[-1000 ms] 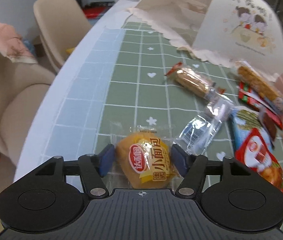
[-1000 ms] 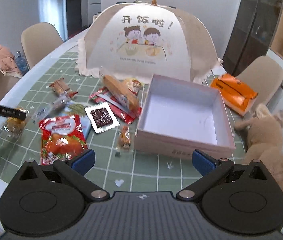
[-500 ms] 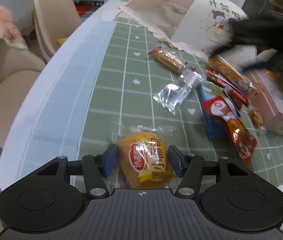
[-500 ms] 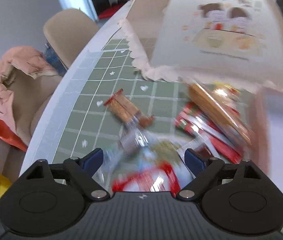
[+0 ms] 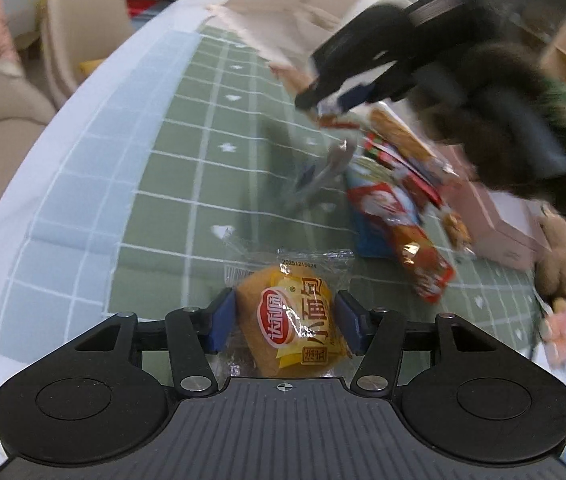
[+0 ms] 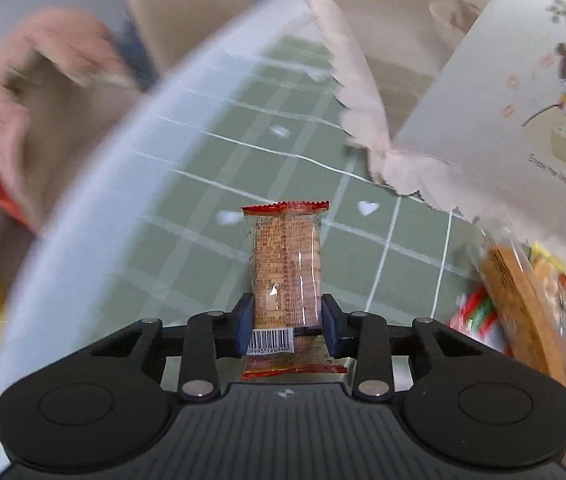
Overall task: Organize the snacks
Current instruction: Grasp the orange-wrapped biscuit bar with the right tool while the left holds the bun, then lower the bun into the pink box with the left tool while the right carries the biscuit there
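Note:
A yellow bread packet (image 5: 299,332) sits between the blue pads of my left gripper (image 5: 285,308), which press on its sides just above the green checked tablecloth (image 5: 203,184). My right gripper (image 6: 286,320) points steeply down and its jaws are closing on a clear biscuit packet (image 6: 285,256) with red ends; both pads touch its sides. In the left wrist view the right gripper (image 5: 335,100) appears blurred over the snack pile, in a dark-sleeved hand. The pink box (image 5: 499,232) lies at the right.
A red snack bag (image 5: 403,240) and several other packets lie beside the box. A long biscuit bar (image 6: 519,304) lies to the right. A white mesh food cover (image 6: 483,80) stands behind. The table's left edge (image 5: 63,140) is near, with a beige chair (image 5: 83,12) beyond. A plush toy (image 5: 563,272) lies far right.
My right gripper swung left from in front of the box to the biscuit packet and closed around it. My left gripper kept the bread packet and turned slightly right.

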